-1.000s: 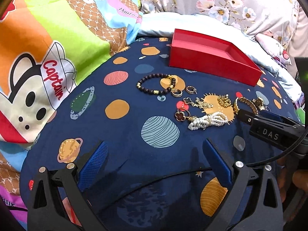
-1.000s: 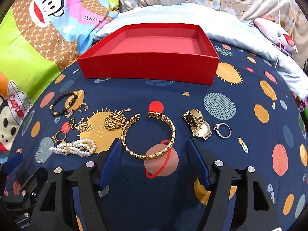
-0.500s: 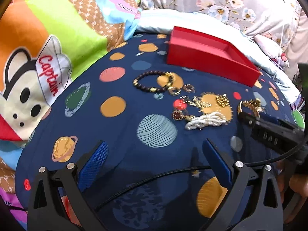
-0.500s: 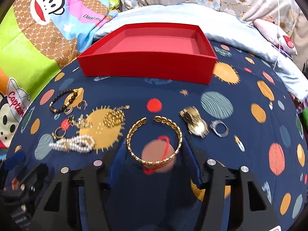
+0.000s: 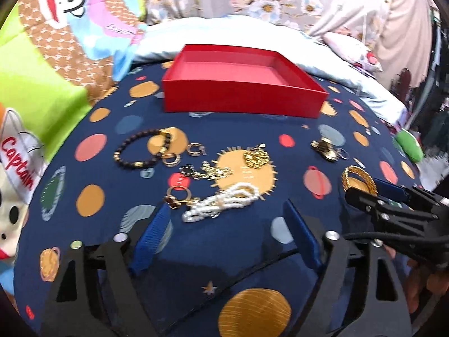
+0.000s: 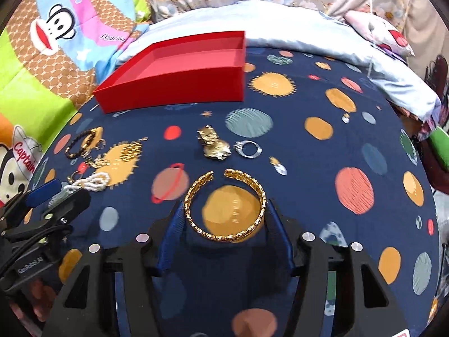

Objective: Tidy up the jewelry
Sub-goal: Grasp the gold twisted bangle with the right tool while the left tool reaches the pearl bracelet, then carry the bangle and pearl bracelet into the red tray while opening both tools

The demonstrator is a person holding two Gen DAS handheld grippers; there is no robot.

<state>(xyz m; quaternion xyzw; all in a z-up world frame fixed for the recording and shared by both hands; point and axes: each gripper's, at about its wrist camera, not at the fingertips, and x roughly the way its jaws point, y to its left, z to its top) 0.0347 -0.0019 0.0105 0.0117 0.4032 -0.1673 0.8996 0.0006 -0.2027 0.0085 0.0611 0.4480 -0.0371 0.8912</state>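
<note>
My right gripper (image 6: 224,210) is shut on a gold cuff bracelet (image 6: 224,205), held between the blue pads and lifted off the cloth; it also shows in the left wrist view (image 5: 359,179). My left gripper (image 5: 224,219) is open and empty, its tips on either side of a white pearl bracelet (image 5: 224,199). An empty red box (image 5: 241,84) stands at the back. Loose on the cloth lie a dark bead bracelet (image 5: 143,148), gold rings (image 5: 176,193), gold chains (image 5: 210,170), a gold pendant (image 5: 255,157), a gold watch (image 6: 213,143) and a silver ring (image 6: 248,148).
The jewelry lies on a dark blue planet-print cloth (image 6: 322,151). A cartoon monkey blanket (image 5: 56,28) is at the left, a pale blue quilt (image 6: 308,28) behind the box. The right gripper's body (image 5: 393,210) is close to the left gripper's right side.
My right gripper closed on the gold cuff and raised it, swinging right. My left gripper moved forward and right until the pearl bracelet sits between its open tips.
</note>
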